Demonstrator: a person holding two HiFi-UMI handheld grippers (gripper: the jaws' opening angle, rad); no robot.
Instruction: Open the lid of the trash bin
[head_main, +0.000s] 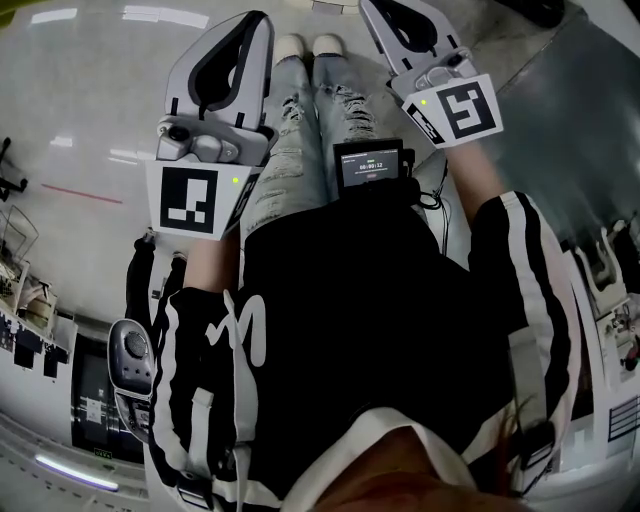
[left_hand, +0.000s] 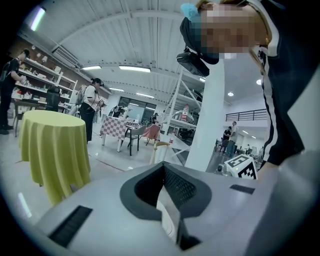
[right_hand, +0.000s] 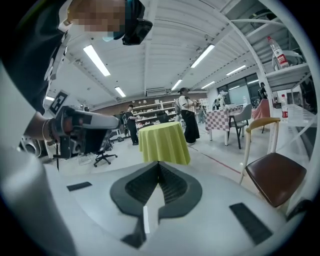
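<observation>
**Both grippers shut and raised in an open hall**

A large hall with a pale glossy floor (head_main: 80, 100), ceiling strip lights and shelving along the far wall. No view shows the trash bin, so its place cannot be told.

In the head view the left gripper (head_main: 255, 25) is at 11 o'clock and the right gripper (head_main: 385, 15) at 1 o'clock. Both are held over the person's legs. Each gripper's own view shows its jaws pressed together with nothing between them.

A small lit screen (head_main: 370, 165) sits at the person's waist, between the two grippers.

In the left gripper view a round table (left_hand: 52, 150) draped in yellow-green cloth stands at 9 o'clock. A white column (left_hand: 212, 120) rises at 2 o'clock.

In the right gripper view the same draped table is just above the jaw tips at 12 o'clock. A chair (right_hand: 275, 175) with a brown seat is at 4 o'clock. People stand well beyond the table.
</observation>
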